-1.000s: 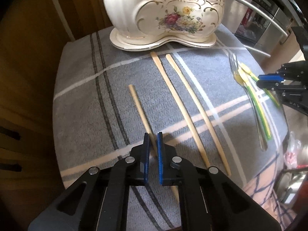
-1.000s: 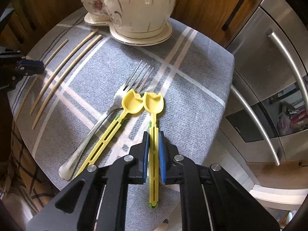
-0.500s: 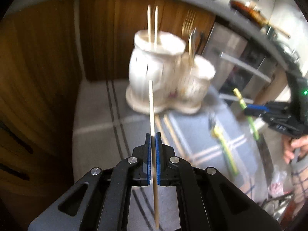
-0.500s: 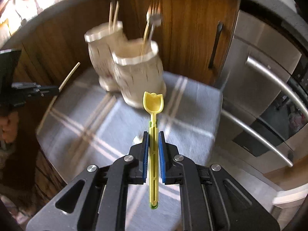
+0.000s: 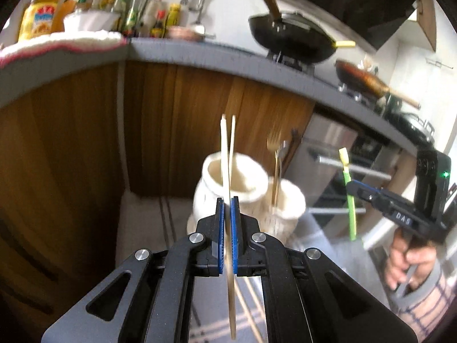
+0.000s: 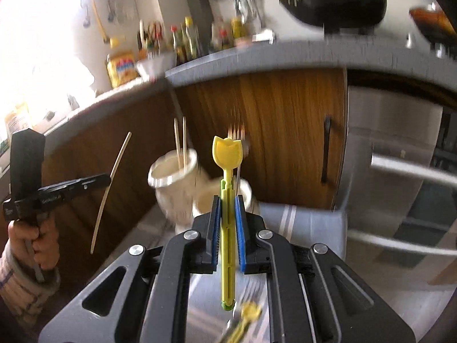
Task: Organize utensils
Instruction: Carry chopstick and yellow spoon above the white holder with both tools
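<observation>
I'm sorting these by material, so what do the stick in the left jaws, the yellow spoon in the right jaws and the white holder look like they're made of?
Stick: pale tan, matte, thin; probably bamboo or wood.
Yellow spoon: bright uniform yellow, moulded slotted handle; looks like plastic.
White holder: cream and thick-walled; likely glazed ceramic, though blur hides its finish.

Blown-out daylight upper left in right view, motion blur, fisheye bending, dark vignetted corners
</observation>
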A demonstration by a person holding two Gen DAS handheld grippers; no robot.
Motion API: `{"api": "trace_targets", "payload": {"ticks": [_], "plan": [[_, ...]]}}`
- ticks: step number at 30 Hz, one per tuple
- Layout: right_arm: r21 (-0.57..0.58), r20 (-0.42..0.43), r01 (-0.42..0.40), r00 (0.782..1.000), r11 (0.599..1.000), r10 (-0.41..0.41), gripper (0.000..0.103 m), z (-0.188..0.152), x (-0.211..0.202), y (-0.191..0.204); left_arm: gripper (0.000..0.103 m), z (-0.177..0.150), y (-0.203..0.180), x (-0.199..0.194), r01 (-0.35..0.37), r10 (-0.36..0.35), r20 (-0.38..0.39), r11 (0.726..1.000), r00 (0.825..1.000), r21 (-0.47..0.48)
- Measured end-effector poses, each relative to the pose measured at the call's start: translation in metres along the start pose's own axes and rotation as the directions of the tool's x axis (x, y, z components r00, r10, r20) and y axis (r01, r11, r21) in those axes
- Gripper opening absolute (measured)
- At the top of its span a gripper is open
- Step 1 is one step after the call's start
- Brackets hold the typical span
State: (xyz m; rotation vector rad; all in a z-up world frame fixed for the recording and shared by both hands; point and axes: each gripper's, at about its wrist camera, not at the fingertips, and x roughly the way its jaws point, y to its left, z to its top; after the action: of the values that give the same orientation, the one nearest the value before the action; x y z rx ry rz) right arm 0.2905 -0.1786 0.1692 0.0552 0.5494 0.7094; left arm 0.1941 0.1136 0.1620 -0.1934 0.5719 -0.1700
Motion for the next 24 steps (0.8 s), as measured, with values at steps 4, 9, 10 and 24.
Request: {"api": "trace_targets", "payload": {"ticks": [4, 9, 10, 24], "plan": [[0.017, 0.068, -0.01, 0.998, 1.0, 0.009, 0.01, 0.018, 0.018, 0.004, 0.004, 0.026, -0.004, 0.006, 0.0, -0.001, 0.081, 1.0, 0.997, 0.016], [0.044, 0.099, -0.019, 0.995, 0.999, 0.015, 0.01, 0.03, 0.046, 0.003, 0.004, 0.054, -0.01, 0.016, 0.001, -0.006, 0.217, 1.0, 0.976, 0.022], [0.046, 0.107, -0.01, 0.994, 0.999, 0.005, 0.01, 0.031, 0.051, 0.002, 0.004, 0.059, -0.014, 0.019, -0.007, -0.003, 0.251, 0.999, 0.968, 0.035], [-0.028, 0.138, 0.052, 0.989, 0.998, -0.047, 0.01, 0.005, 0.085, 0.007, 0.004, 0.042, -0.024, 0.088, -0.076, 0.053, 0.321, 0.995, 0.946, 0.059]]}}
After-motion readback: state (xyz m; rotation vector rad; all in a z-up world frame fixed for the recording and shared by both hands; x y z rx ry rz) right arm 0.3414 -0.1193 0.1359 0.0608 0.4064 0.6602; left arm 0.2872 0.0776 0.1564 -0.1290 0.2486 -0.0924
